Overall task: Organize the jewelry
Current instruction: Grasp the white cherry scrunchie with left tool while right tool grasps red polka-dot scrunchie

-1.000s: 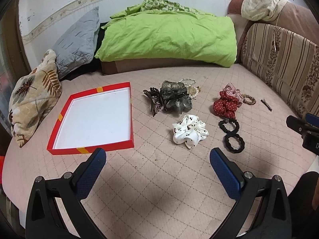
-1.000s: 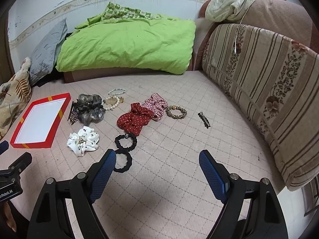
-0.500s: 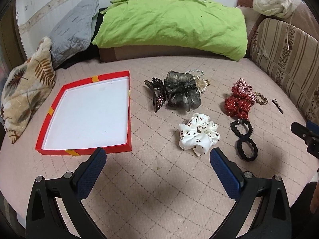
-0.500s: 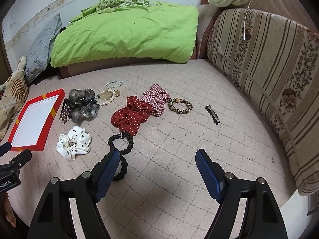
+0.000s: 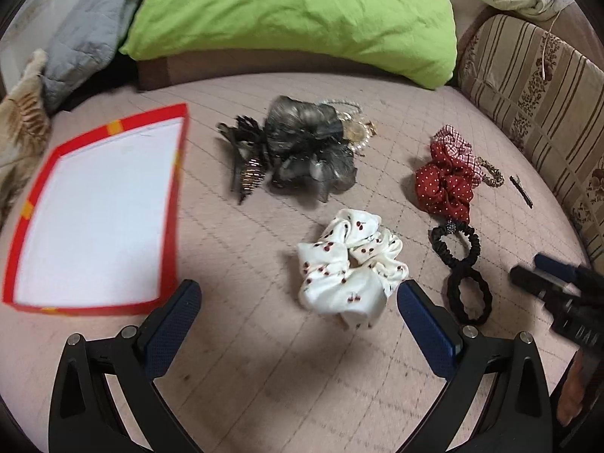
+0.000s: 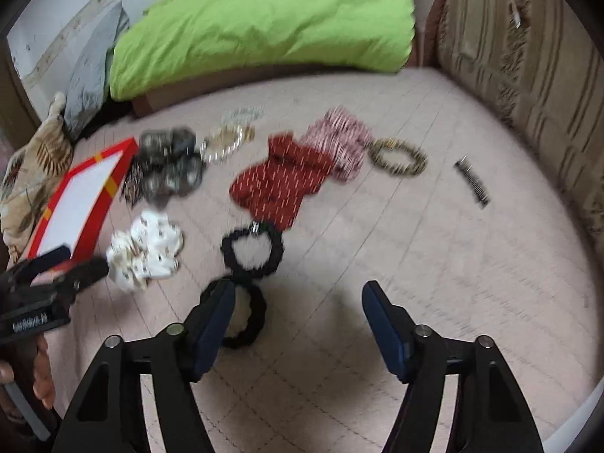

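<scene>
A red box with a white inside [image 5: 94, 222] lies at the left of the bed [image 6: 71, 207]. A white cherry scrunchie [image 5: 349, 264] [image 6: 145, 249] lies just ahead of my open, empty left gripper [image 5: 298, 313]. Two black hair ties [image 5: 462, 260] [image 6: 251, 253] lie by the left fingertip of my open, empty right gripper [image 6: 298, 317]. Farther off lie a red dotted scrunchie [image 5: 445, 185] [image 6: 279, 185], a checked scrunchie [image 6: 339, 139], a grey organza scrunchie [image 5: 309, 143], a dark claw clip [image 5: 247, 162], pearl bracelets [image 6: 226, 143], a beaded bracelet [image 6: 398, 156] and a black hair clip [image 6: 472, 181].
A green duvet [image 5: 294, 15] and grey pillow [image 5: 83, 37] lie at the back. A leaf-print pillow [image 6: 30, 173] is at the left. A striped sofa back [image 5: 536, 87] borders the right. The right gripper shows in the left wrist view [image 5: 555, 287].
Both grippers have moved forward and down toward the items. The white scrunchie now lies close to the left gripper, the black ties close to the right one. Both stay open.
</scene>
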A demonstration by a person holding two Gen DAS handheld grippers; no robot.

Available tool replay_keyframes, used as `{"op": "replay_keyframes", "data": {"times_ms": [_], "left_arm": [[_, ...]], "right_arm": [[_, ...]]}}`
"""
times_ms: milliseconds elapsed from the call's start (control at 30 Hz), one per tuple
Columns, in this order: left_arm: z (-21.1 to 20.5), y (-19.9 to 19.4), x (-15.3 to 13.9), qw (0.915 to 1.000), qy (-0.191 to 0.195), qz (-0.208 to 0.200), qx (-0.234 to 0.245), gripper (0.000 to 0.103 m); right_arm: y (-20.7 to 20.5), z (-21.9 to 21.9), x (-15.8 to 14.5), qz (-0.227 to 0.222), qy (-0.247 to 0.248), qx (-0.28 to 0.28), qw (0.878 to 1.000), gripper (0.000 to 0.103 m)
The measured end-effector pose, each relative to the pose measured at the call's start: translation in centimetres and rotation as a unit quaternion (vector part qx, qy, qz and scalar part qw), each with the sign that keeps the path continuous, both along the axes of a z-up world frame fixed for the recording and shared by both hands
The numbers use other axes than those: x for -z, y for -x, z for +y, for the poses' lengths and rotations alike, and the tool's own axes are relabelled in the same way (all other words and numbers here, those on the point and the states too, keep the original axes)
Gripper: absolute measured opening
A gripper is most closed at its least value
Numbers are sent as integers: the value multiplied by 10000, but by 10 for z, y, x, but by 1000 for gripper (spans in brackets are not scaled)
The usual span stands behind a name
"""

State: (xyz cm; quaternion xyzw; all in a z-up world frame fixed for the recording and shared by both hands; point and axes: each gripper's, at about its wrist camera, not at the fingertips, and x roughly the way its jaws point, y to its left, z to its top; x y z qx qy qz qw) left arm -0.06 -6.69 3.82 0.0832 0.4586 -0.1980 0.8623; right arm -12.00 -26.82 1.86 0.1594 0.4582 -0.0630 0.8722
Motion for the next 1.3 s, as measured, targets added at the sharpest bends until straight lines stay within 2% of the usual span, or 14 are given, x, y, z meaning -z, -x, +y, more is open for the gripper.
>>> {"op": "replay_keyframes", "data": {"times_ms": [167,233,333,533,667,833,867,900,933,967,1133,1300], "left_arm": [[-10,-12,15,9999,-47,38,110,103],[-13,-15,19,9998,-94,44,157,103],[-14,-20,23,9998,-53,69,166,103],[-12,-32,28,9996,132,257,81,103],[-12,-36,32,9991,235,348,63,101],[-16,-37,38,9986,191,467,153,79],[-17,-35,38,9989,162,408,172,66],[-19,-33,37,9990,131,368,225,53],[-22,-31,37,9989,38,365,275,24],[-24,-30,37,9990,-48,366,259,15],[-19,-18,21,9993,47,234,295,13],[7,-3,-16,9994,235,-50,244,13]], "right_arm": [[-5,8,25,286,-166,-95,9994,67],[-5,9,24,217,-60,-97,9997,66],[-10,0,16,54,-156,66,9998,66],[-47,-14,9,-44,-136,233,9996,66],[-79,-19,18,19,-105,392,9992,66],[-100,-25,30,111,-277,584,9978,66],[-102,-26,32,126,-293,613,9976,60],[-103,-25,33,136,-282,622,9976,42],[-105,-23,34,142,-251,592,9978,30],[-106,-22,34,155,-262,551,9980,13],[-100,-14,17,-12,-198,481,9986,8],[-84,-1,-15,-296,-102,348,9989,8]]}}
